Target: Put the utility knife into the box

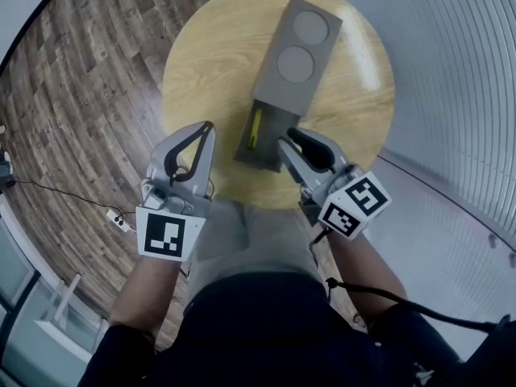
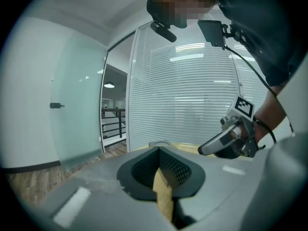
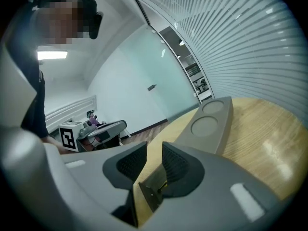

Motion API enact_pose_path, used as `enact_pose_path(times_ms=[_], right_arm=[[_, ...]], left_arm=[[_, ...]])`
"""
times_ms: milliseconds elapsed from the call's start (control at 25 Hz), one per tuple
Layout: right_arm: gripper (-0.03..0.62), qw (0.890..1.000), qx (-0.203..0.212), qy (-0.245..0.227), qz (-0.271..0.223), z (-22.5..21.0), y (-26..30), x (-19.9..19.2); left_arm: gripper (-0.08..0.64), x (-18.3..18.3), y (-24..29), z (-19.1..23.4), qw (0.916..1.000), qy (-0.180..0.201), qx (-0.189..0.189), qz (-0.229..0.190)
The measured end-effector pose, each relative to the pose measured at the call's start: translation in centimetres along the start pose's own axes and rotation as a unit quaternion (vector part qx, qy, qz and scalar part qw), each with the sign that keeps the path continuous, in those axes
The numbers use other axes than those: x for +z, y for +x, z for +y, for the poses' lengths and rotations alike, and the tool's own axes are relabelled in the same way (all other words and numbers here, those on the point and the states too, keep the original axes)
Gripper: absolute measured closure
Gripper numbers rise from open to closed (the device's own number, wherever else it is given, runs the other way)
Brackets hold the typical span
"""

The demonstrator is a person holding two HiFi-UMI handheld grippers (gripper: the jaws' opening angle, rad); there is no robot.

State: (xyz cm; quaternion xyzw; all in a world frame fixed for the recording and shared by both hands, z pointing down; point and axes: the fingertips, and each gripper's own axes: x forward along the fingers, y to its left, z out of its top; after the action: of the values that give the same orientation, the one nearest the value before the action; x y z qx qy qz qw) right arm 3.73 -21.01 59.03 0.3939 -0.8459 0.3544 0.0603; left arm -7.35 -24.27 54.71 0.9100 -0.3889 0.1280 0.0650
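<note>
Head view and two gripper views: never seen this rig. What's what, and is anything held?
No robot: a person holds a two-jaw gripper in each hand. The head view looks down from the person's head; each gripper view looks along its own jaws. On the round wooden table lies a long grey box with two round recesses in its lid, its tray slid out. A yellow utility knife lies in the tray. The left gripper is shut on nothing; the right gripper, jaws apart, is by the tray's end, holding nothing.
</note>
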Motion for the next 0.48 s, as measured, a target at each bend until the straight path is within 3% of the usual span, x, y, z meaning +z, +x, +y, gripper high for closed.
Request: enact_pose_path(times_ms=[320,480], right_arm=[[0.488,0.999,0.008,-0.034,-0.040,4.9,-3.5,4.6],[0.488,0.997,0.014,-0.046,-0.063,7.2,-5.4,6.7]], left_arm=[[0.557,7.5,-2.8,-1.4,0.9986,0.025,-0.010,-0.046],[0.557,10.3,-5.2,-3.3,0.9975,0.016,-0.021,-0.065]])
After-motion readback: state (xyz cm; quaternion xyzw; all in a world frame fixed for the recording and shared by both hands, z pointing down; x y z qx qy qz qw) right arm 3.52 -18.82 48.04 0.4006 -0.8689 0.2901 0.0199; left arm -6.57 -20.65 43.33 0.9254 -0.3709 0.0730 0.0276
